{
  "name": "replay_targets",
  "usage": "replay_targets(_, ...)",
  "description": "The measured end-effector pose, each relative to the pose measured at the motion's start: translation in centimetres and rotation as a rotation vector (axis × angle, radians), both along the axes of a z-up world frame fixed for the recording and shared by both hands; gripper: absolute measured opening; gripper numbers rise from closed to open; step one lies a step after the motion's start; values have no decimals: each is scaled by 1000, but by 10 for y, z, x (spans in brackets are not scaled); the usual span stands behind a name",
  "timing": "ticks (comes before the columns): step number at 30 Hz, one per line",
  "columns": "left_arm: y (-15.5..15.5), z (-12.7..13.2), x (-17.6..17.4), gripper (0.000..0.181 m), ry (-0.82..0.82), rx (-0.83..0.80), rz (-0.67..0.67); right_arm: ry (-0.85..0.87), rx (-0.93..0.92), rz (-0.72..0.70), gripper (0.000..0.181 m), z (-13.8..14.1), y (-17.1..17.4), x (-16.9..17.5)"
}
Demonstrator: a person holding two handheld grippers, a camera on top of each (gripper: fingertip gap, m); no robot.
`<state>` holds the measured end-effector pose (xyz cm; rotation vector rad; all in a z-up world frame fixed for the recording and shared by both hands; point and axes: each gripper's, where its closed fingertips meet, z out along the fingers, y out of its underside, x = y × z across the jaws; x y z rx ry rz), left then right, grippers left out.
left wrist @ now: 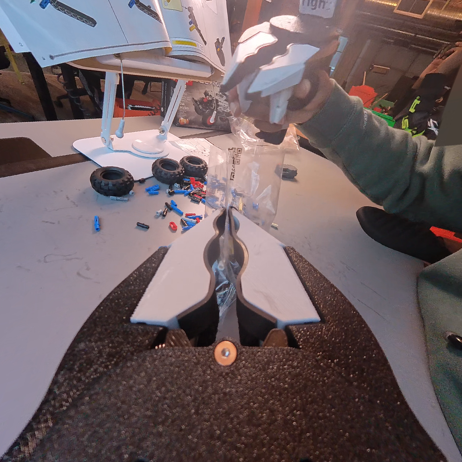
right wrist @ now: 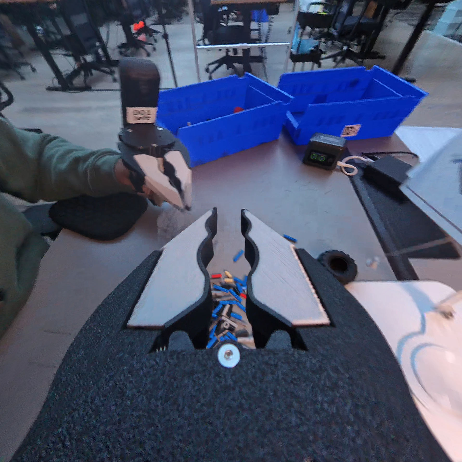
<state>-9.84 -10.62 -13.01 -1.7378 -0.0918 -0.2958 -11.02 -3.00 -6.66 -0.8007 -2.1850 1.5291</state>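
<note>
My left gripper [left wrist: 228, 210] is shut on a clear plastic bag [left wrist: 250, 175] that holds small parts. The bag runs from between its fingers up to the right gripper [left wrist: 237, 90], which hovers above the bag's crumpled top. In the right wrist view my right gripper [right wrist: 228, 211] is open and empty, over a pile of loose blue, black and red pins [right wrist: 227, 300]. The left gripper [right wrist: 185, 205] shows there just left of it, shut, with the bag a blur below its tips. More pins [left wrist: 185, 195] lie on the table behind the bag.
Three black tyres [left wrist: 111, 180] lie by a white book stand [left wrist: 120, 150] that holds an open instruction booklet [left wrist: 100, 27]. A toy box [left wrist: 205, 105] stands behind. Two blue bins [right wrist: 220, 120], a small black device [right wrist: 325, 152], a power adapter [right wrist: 387, 172] and another tyre [right wrist: 337, 265] sit on the table. Tip to tip, the grippers are about 11 cm apart.
</note>
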Motion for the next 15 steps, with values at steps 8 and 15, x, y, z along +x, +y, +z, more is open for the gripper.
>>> replay_targets(8,0,0,0,1,-5,1,-4,-286,420,-296,3,-145,109,-16)
replay_targets(15,0,-3,-2,1,-13,-5,0,-335,439,-274,7,-168,105,-10)
